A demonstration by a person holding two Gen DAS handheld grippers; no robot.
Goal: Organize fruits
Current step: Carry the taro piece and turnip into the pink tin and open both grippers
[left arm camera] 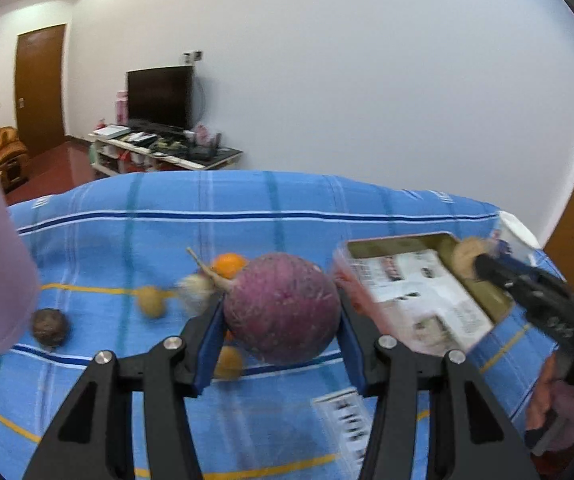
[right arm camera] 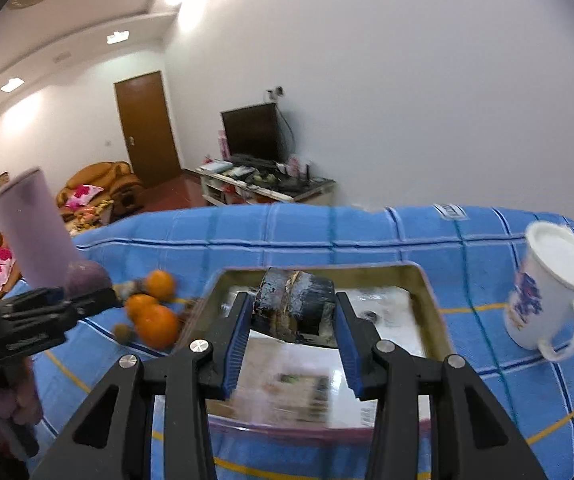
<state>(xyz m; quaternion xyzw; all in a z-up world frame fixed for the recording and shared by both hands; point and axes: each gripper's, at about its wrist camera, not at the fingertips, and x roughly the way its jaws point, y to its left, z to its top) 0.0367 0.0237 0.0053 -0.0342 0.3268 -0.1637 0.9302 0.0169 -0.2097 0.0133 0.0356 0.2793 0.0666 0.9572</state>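
Right wrist: mug [right arm camera: 547, 288] beside tray [right arm camera: 427, 280]; tumbler [right arm camera: 33, 236] near oranges [right arm camera: 155, 316]

Your cloth [left arm camera: 287, 208] is bright blue, checked with white, navy and teal lines and thin yellow stripes; your left gripper [left arm camera: 281, 312] is black with blue pads [left arm camera: 207, 344] and holds a mottled purple-pink root [left arm camera: 281, 306] with a pale tan tail; beside it you see oranges [right arm camera: 155, 320] in vivid orange and a dark brown ball [left arm camera: 49, 326]; your tray [right arm camera: 427, 284] is dull olive-gold, lined with white printed paper; your right gripper [right arm camera: 293, 320] clasps a black, charred-looking lump [right arm camera: 295, 300]; your mug [right arm camera: 547, 292] is white with blue-purple flowers; the tumbler [right arm camera: 33, 232] is pale lilac.
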